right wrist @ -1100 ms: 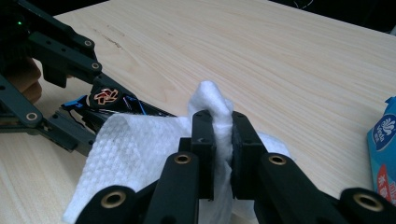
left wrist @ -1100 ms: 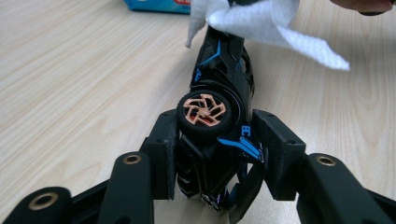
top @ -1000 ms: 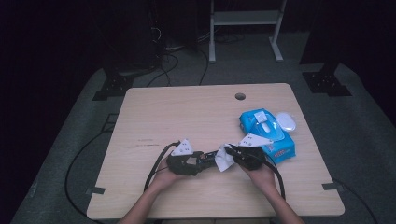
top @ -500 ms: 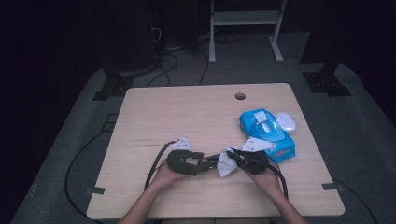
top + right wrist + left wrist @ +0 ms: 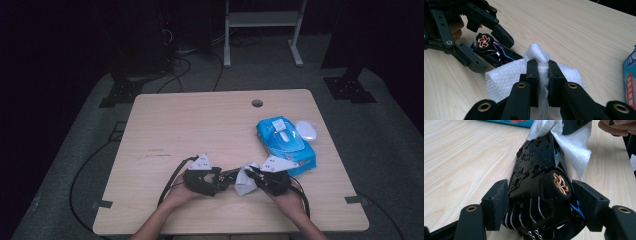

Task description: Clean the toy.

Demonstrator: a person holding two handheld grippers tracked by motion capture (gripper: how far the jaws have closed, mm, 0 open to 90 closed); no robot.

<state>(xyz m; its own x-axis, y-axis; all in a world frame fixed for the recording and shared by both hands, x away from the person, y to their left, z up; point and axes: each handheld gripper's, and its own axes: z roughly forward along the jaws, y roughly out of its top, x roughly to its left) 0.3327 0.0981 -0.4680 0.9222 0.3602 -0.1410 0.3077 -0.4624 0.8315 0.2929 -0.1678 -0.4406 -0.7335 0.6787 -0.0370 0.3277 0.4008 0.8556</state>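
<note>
Jaws: right gripper [image 5: 541,68] clenches wipe [image 5: 506,75]; left gripper [image 5: 540,202], just opening, straddles toy car [image 5: 536,170], nose toward wipe.

toy car [image 5: 226,176] left of wipe [image 5: 245,181]; wipes pack [image 5: 287,145] behind.

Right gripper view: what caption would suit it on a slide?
Right gripper pinches a white wipe beside a black toy car.

Glossy black plastic toy car [image 5: 536,177], copper-coloured wheel; soft dimpled white wipe [image 5: 506,77]; matt light wood-grain table [image 5: 200,125].
</note>
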